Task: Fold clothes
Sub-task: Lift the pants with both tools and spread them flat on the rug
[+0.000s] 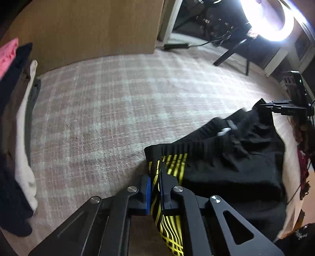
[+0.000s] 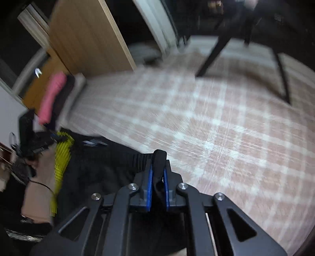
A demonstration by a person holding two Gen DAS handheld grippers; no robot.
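Note:
A black garment (image 1: 232, 161) with a ribbed waistband and a yellow-striped panel (image 1: 173, 167) hangs between both grippers over the plaid rug (image 1: 118, 110). My left gripper (image 1: 155, 177) is shut on the yellow-striped corner. The right gripper shows at the far right of this view, holding the other end. In the right wrist view my right gripper (image 2: 157, 171) is shut on a black ribbed corner of the garment (image 2: 98, 169). The yellow panel (image 2: 62, 155) and the left gripper (image 2: 37, 143) show at the left.
A stack of folded clothes, pink (image 1: 7, 55), dark and white (image 1: 23, 137), lies at the rug's left edge. A wooden cabinet (image 1: 88, 29) stands behind. A black tripod leg (image 1: 230, 53) and a bright ring light (image 1: 269, 17) stand at the far right.

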